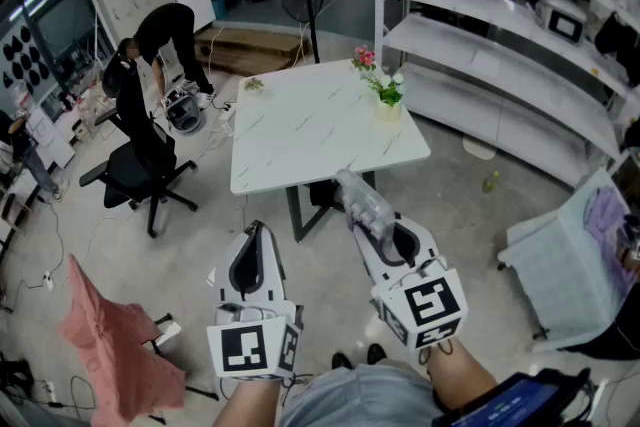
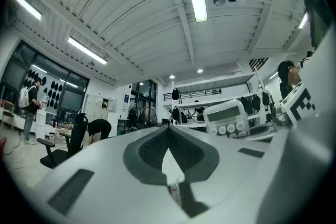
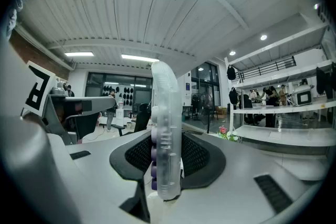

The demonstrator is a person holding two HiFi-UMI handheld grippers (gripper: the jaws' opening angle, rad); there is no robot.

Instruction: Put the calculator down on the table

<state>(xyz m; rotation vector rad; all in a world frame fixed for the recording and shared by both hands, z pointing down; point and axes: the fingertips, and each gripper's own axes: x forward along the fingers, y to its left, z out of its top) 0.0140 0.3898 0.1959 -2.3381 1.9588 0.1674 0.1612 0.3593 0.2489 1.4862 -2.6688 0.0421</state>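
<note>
The calculator (image 1: 362,203) is clear plastic with a row of purple keys, and my right gripper (image 1: 385,233) is shut on its lower end. It sticks out forward in the air, short of the white marble table (image 1: 300,135). In the right gripper view the calculator (image 3: 166,134) stands edge-on between the black pads (image 3: 197,157). The left gripper view shows the calculator (image 2: 227,118) face-on, display and round keys visible. My left gripper (image 1: 255,233) hovers beside the right one, jaws together with nothing between them; its pads (image 2: 152,147) meet in a line.
A small pot of flowers (image 1: 385,95) stands near the table's far right corner. A black office chair (image 1: 140,165) and a bending person (image 1: 170,30) are at the left. White shelving (image 1: 500,65) runs along the right. A pink cloth (image 1: 110,345) hangs at the lower left.
</note>
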